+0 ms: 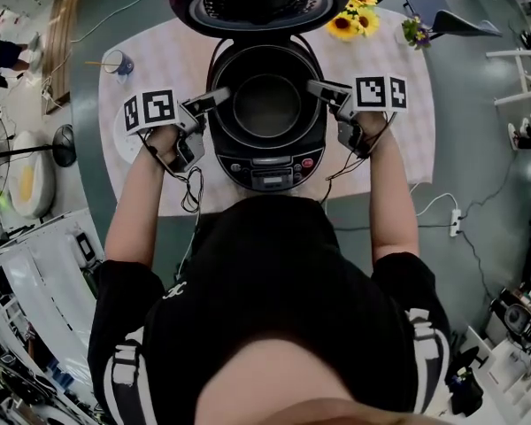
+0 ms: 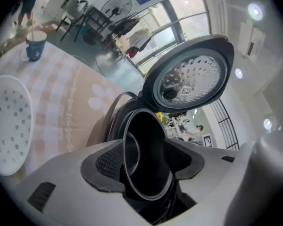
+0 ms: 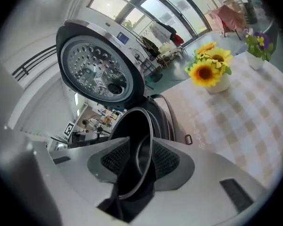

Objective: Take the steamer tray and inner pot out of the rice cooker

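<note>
In the head view, we see the cooker [image 1: 267, 168] open on the tabletop [image 1: 398, 149]. The pot [image 1: 265, 106] still sits inside it. The left gripper [image 1: 218, 98] and the right gripper [image 1: 319, 87] reach to the two sides of the pot's rim.

In the left gripper view, the white tray [image 2: 9, 126] already lies on the tabletop beside the cooker. The fingers [image 2: 108, 161] stand apart with the rim between them, not squeezing it.

In the right gripper view, the fingers [image 3: 165, 161] sit snug on the rim, one on each side of it.

We think the pot is hard, smooth metal, so it could slip. It looks empty, so it is likely not too heavy. The thin rim, held at both sides, seems the best place to grab.

A blue label on the lid [image 3: 96, 72] and the cooker's buttons have writing too small for us to read.
</note>
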Tool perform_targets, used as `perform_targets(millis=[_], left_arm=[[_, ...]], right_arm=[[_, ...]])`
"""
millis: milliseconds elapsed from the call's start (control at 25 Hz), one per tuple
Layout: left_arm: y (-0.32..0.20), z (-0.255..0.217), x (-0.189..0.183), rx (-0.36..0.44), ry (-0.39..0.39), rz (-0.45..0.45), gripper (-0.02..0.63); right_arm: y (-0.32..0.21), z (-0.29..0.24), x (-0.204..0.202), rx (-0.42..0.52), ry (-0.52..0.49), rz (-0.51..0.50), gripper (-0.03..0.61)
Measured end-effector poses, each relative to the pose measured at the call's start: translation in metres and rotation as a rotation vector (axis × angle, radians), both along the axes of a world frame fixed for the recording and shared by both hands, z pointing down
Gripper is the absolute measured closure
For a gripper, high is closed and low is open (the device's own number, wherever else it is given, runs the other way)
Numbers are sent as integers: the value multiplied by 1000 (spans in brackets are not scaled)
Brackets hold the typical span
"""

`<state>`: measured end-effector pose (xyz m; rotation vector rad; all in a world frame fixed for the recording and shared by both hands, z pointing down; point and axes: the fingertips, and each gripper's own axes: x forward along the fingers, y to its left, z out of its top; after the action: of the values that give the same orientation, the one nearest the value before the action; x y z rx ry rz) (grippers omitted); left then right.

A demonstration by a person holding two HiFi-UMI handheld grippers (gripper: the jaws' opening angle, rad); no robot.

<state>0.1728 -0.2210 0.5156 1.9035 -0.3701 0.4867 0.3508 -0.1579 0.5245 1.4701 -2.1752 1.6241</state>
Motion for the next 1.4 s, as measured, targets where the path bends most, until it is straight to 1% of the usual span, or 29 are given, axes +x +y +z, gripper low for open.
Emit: perform_targets(millis=[80, 200, 320, 400, 480, 560, 640, 760, 920, 1000, 1160, 1240, 1400], left_arm=[[-1, 3, -2, -48, 10, 24, 394], [-2, 6, -5, -53, -16, 76, 422], [-3, 11, -6, -21, -51, 94, 468], [-6, 15, -8, 15, -94, 93, 506], [-9, 20, -11, 40, -138, 89, 549], [-10, 24, -12, 50, -171, 87, 597], [-10, 25, -12, 58, -182, 91, 598], [-11, 24, -13, 52, -172, 82, 601], [-10, 24, -15, -13, -138, 42, 604], [-10, 26, -16, -32, -127, 37, 606], [-9, 22, -17, -24, -124, 40, 606], [-8, 16, -19, -17, -102, 44, 606], [-4, -1, -23, -7, -50, 35, 606]], right_arm=[[-1, 1, 0, -20, -19, -24, 462], [-2, 2, 0, -44, -31, -38, 476], [-3, 4, 2, -65, -35, -37, 476], [-4, 7, 2, -73, -5, -32, 480], [-3, 10, 4, -80, 53, -22, 513], [-2, 13, 8, -86, 84, -7, 560], [-2, 15, 10, -87, 84, -3, 561], [-2, 14, 9, -85, 75, 1, 561], [-2, 15, 11, -94, 65, 44, 565], [-1, 16, 11, -98, 67, 64, 565], [2, 8, 10, -90, 56, 97, 565], [3, -3, 9, -65, 58, 99, 565], [3, -31, 5, -19, 102, 89, 565]])
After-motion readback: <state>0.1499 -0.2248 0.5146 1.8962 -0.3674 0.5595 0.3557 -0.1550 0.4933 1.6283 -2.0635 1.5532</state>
